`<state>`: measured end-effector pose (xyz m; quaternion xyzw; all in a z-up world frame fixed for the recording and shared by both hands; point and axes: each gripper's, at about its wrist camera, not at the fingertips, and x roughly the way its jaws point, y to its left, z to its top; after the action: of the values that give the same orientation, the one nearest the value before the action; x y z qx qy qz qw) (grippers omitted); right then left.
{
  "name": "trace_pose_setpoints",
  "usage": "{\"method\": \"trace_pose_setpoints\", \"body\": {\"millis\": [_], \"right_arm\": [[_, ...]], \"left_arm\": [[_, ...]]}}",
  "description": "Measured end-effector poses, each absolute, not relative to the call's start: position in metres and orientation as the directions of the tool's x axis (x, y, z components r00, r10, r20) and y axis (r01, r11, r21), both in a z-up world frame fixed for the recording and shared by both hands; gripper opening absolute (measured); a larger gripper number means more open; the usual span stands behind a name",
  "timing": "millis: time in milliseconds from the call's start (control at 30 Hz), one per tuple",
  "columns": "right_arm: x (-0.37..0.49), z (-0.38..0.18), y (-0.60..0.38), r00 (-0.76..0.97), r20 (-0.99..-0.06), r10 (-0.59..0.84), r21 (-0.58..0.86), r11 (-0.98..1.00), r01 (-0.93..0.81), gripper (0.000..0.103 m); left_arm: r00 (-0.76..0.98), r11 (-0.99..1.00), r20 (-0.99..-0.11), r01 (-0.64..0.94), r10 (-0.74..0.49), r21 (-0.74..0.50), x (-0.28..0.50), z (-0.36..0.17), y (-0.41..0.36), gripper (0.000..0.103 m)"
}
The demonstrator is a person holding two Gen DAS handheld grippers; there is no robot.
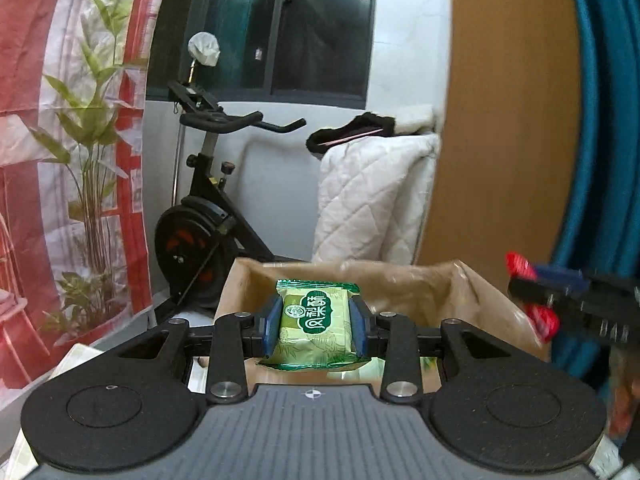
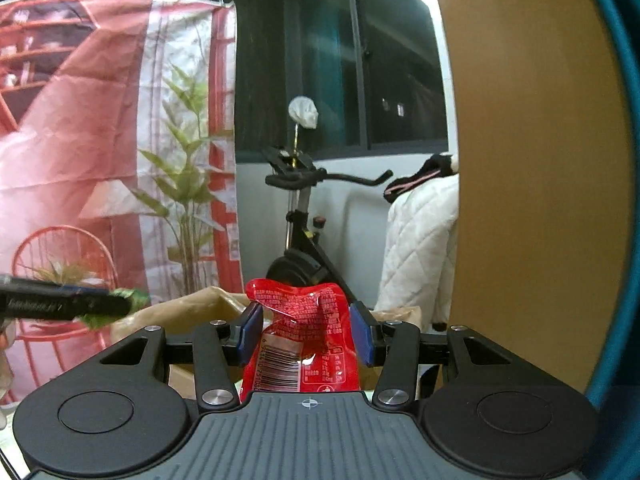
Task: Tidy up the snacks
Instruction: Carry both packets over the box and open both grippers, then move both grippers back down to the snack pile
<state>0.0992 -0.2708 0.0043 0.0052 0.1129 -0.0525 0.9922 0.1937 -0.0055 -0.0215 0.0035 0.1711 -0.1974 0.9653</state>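
My left gripper [image 1: 316,322] is shut on a green snack packet [image 1: 316,320] with white characters, held in front of an open brown cardboard box [image 1: 472,292]. My right gripper [image 2: 306,334] is shut on a red snack pouch [image 2: 308,344] with a barcode, held upright in front of the same box [image 2: 188,304]. In the left wrist view the right gripper [image 1: 560,304] shows at the right edge with the red pouch [image 1: 540,320]. In the right wrist view the left gripper [image 2: 108,306] shows at the left edge with the green packet [image 2: 124,306].
A black exercise bike [image 1: 208,216] stands behind the box. A white quilted cover [image 1: 372,200] lies beside a tall wooden panel [image 1: 504,120]. A red and white printed backdrop [image 1: 60,160] hangs on the left. Blue curtain folds [image 1: 600,140] hang at the right.
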Motion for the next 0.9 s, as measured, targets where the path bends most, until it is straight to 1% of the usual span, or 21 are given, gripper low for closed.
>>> {"method": "trace_pose_setpoints", "body": {"millis": [133,167,200,233,267,300,333,400,500,567,667,767,900], "right_arm": [[0.13,-0.003,-0.272,0.953,-0.282,-0.108,0.039,0.991,0.124,0.045],[0.135,-0.007,-0.272,0.946,-0.302,-0.116,0.041,0.99,0.134,0.047],[0.139,-0.011,-0.271,0.939,-0.319,-0.126,0.039,0.989,0.146,0.047],[0.142,-0.014,-0.27,0.933,-0.332,-0.136,0.034,0.987,0.156,0.053],[0.142,-0.018,-0.268,0.932,-0.337,-0.137,0.031,0.987,0.156,0.065],[0.139,-0.02,-0.267,0.933,-0.334,-0.133,0.032,0.988,0.152,0.069],[0.134,-0.022,-0.268,0.937,-0.326,-0.127,0.041,0.988,0.148,0.073],[0.124,-0.023,-0.271,0.941,-0.32,-0.113,0.07,0.987,0.143,0.073],[0.105,-0.023,-0.272,0.935,-0.336,-0.11,0.097,0.984,0.151,0.073],[0.088,-0.024,-0.269,0.939,-0.33,-0.102,0.107,0.984,0.144,0.073],[0.065,-0.027,-0.267,0.938,-0.331,-0.102,0.132,0.979,0.153,0.073],[0.046,-0.035,-0.267,0.935,-0.338,-0.106,0.169,0.971,0.171,0.073],[0.025,-0.057,-0.26,0.922,-0.371,-0.111,0.198,0.96,0.195,0.074]], "left_arm": [[0.86,0.927,-0.359,0.371,-0.363,-0.048,0.224,-0.024,-0.026,0.038],[0.854,0.925,-0.368,0.376,-0.368,-0.051,0.228,-0.026,-0.029,0.042],[0.843,0.922,-0.386,0.382,-0.374,-0.06,0.232,-0.029,-0.033,0.055],[0.835,0.921,-0.399,0.383,-0.38,-0.075,0.235,-0.031,-0.031,0.063],[0.83,0.919,-0.401,0.384,-0.388,-0.096,0.234,-0.034,-0.025,0.073],[0.828,0.915,-0.393,0.388,-0.4,-0.113,0.23,-0.038,-0.019,0.075],[0.825,0.911,-0.391,0.394,-0.408,-0.119,0.226,-0.041,-0.016,0.075],[0.816,0.908,-0.404,0.403,-0.414,-0.118,0.218,-0.047,-0.002,0.073],[0.811,0.899,-0.396,0.422,-0.431,-0.116,0.199,-0.048,0.01,0.073],[0.806,0.894,-0.398,0.437,-0.437,-0.097,0.184,-0.047,0.014,0.073],[0.787,0.885,-0.419,0.455,-0.453,-0.103,0.168,-0.048,0.022,0.073],[0.777,0.881,-0.431,0.461,-0.459,-0.107,0.155,-0.051,0.029,0.073],[0.776,0.884,-0.442,0.457,-0.45,-0.098,0.134,-0.061,0.04,0.073]]}}
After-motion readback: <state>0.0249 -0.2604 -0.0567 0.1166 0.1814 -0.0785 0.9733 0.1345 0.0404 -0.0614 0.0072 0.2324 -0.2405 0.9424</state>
